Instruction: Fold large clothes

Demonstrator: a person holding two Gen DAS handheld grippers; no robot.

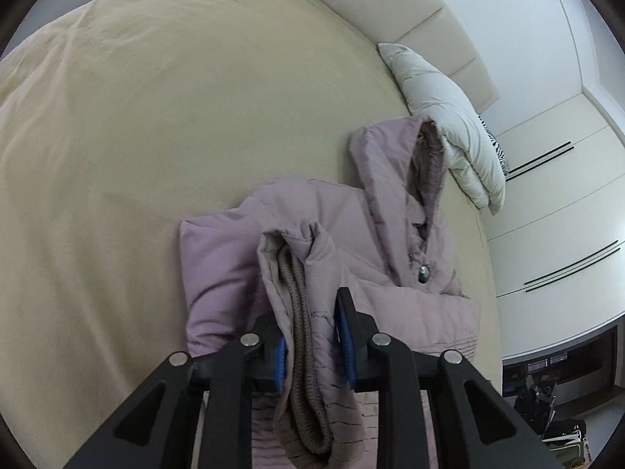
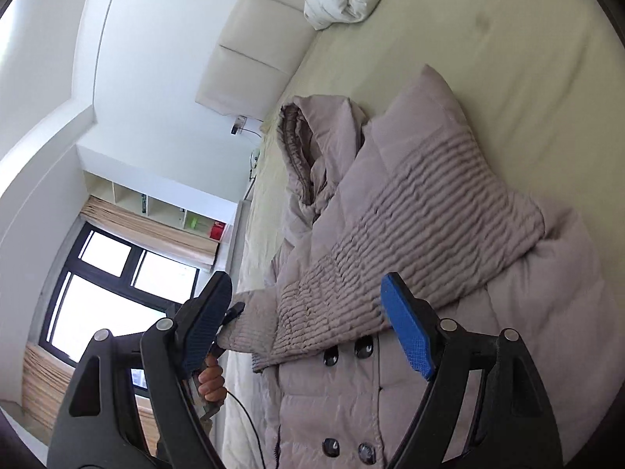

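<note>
The left tongs (image 1: pixel 312 336) stand narrow around the knit-cuffed sleeve (image 1: pixel 300 312) of a mauve padded coat (image 1: pixel 390 273); whether the pads press the fabric I cannot tell. The coat lies on the beige bed (image 1: pixel 156 136), its hood (image 1: pixel 394 164) near a white pillow (image 1: pixel 441 117). The right tongs (image 2: pixel 304 324) gape wide over the coat's folded sleeve, holding nothing.

My coat (image 2: pixel 449 312) lies on the bed (image 1: pixel 156 136), one sleeve (image 2: pixel 410 242) folded across its front; beyond its hood (image 1: pixel 394 164), a pillow (image 1: pixel 449 117) rests against the headboard (image 1: pixel 410 11).
</note>
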